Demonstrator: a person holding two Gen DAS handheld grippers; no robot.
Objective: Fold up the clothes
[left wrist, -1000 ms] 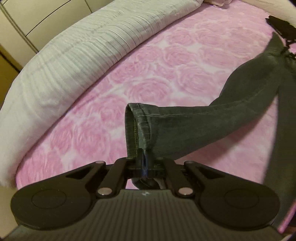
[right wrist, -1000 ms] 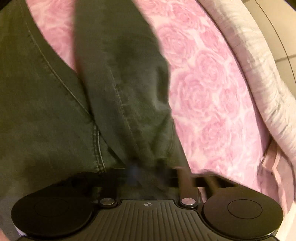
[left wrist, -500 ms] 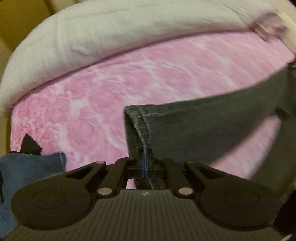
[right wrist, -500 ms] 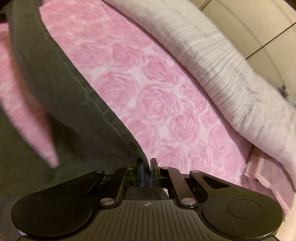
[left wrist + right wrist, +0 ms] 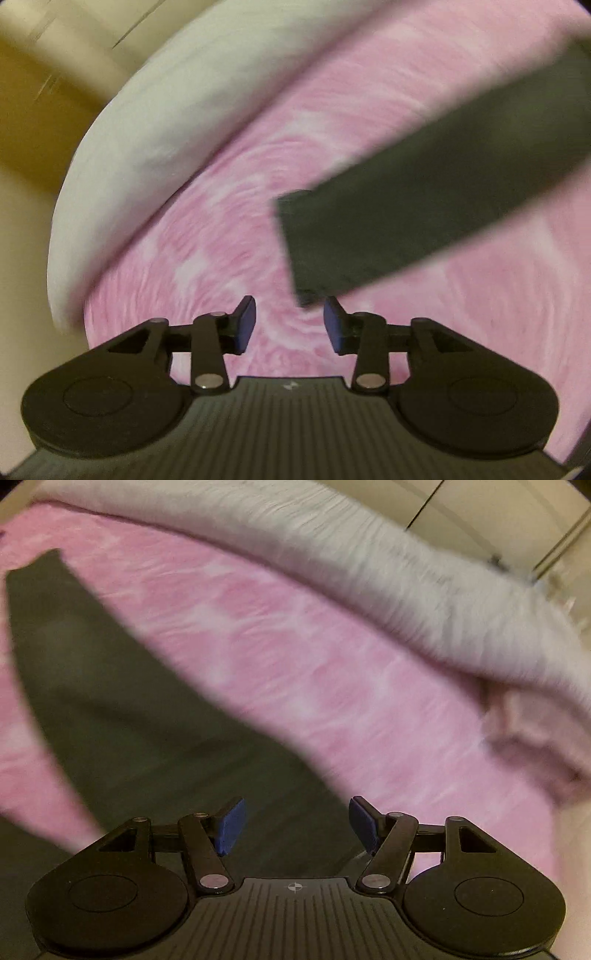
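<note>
Dark grey jeans lie on a pink rose-patterned bedspread (image 5: 221,236). In the left wrist view one trouser leg (image 5: 424,206) stretches from the upper right to its hem just ahead of my left gripper (image 5: 289,325), which is open and holds nothing. In the right wrist view the wider part of the jeans (image 5: 122,716) spreads across the left and centre, reaching under my right gripper (image 5: 297,825), which is open and empty as well. Both views are motion-blurred.
A pale ribbed quilt (image 5: 177,99) is bunched along the far edge of the bed, also seen as the pale quilt (image 5: 369,576) in the right wrist view. A pinkish cloth (image 5: 532,731) lies at the right. Beige cabinet fronts (image 5: 498,513) stand behind.
Both grippers have opened and let go of the jeans: the left released the leg hem, the right released the seam edge. The jeans now lie on the bedspread; both cameras are swinging.
</note>
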